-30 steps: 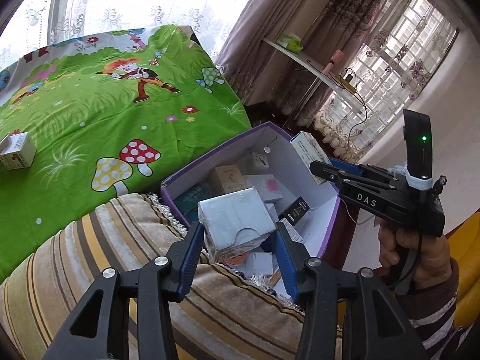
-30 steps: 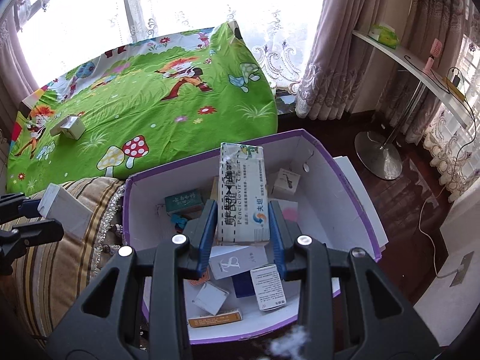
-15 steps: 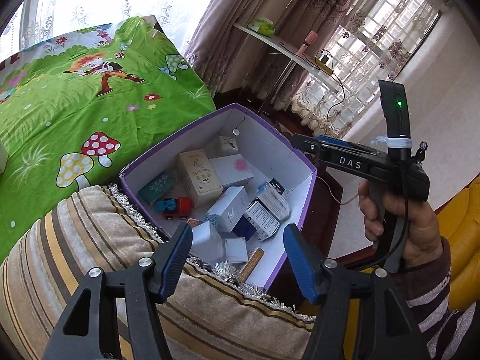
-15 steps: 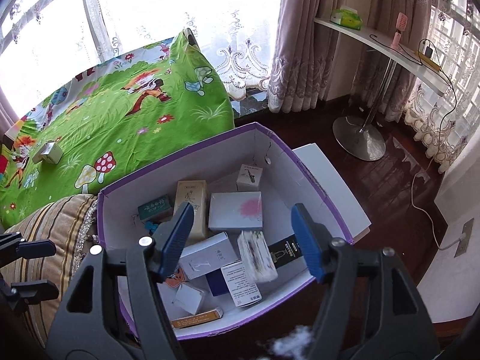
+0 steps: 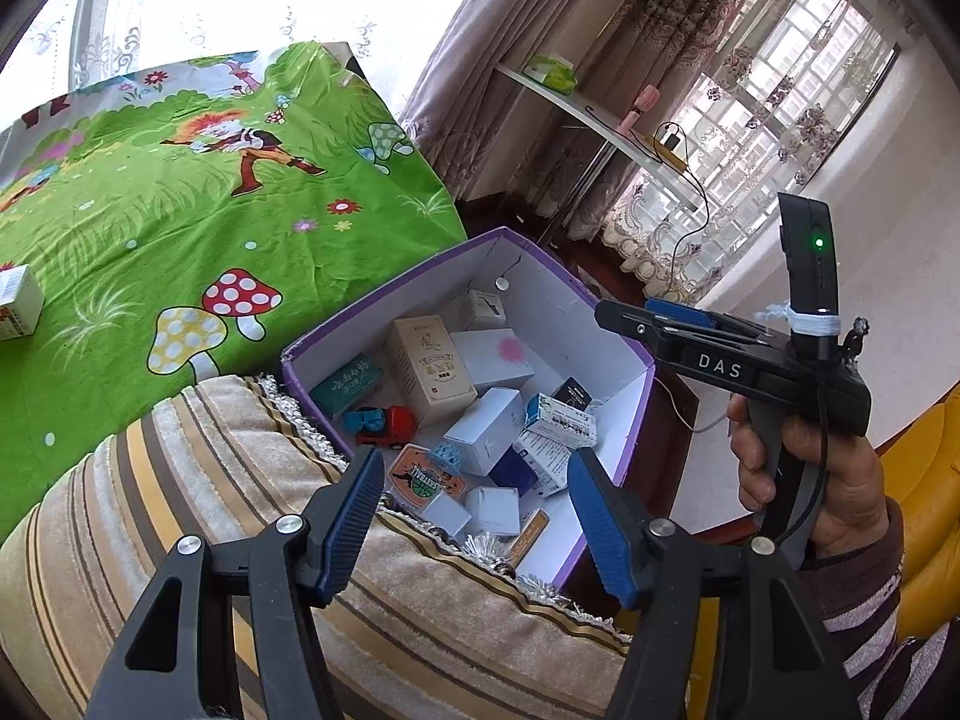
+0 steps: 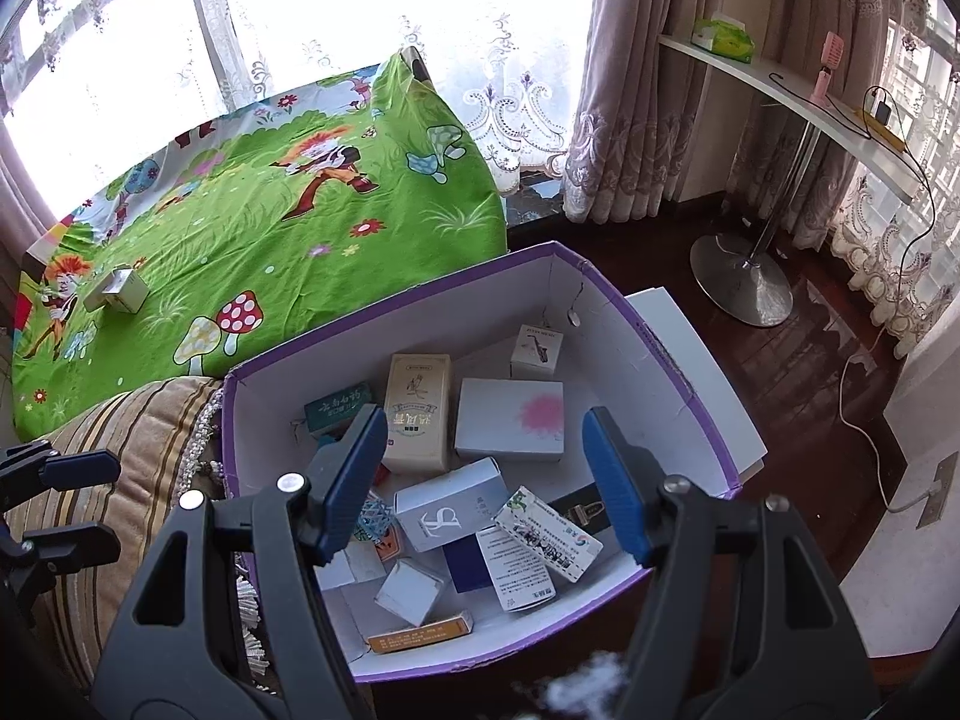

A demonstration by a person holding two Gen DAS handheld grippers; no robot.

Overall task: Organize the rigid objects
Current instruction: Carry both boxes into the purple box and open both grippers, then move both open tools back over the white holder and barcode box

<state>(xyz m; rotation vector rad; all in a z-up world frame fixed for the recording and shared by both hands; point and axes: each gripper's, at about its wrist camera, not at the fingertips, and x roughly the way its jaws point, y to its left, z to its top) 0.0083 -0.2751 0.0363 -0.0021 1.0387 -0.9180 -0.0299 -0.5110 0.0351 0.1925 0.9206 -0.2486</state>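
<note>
Now, your left gripper [image 5: 474, 510]: fingers wide, nothing between them.
Your right gripper [image 6: 486, 480]: fingers wide, empty.
Small boxes: heaped in the purple-rimmed box [image 6: 678, 372], frame centre.
Stray carton [image 6: 123, 291]: on the green sheet [image 6: 270, 228], left.

From my left wrist view, the striped beige cushion [image 5: 198, 516] hides the near wall and near corner of the purple-edged white cardboard box [image 5: 624, 330], and the small white carton on the green cartoon bedsheet [image 5: 18, 303] is cut by the left picture edge. In my right wrist view, the blue-padded fingers [image 6: 351, 480] cover part of the red and blue toy truck [image 5: 381, 425] and the blue mesh ball [image 6: 375, 519]. The print on the orange flat carton [image 6: 420, 630] is too small to read. The left gripper [image 6: 60, 504] is cut by the left edge there, so its finger spacing cannot be judged from that view. A blurred white tuft [image 6: 576, 684] sits at the bottom edge; I cannot identify it.
</note>
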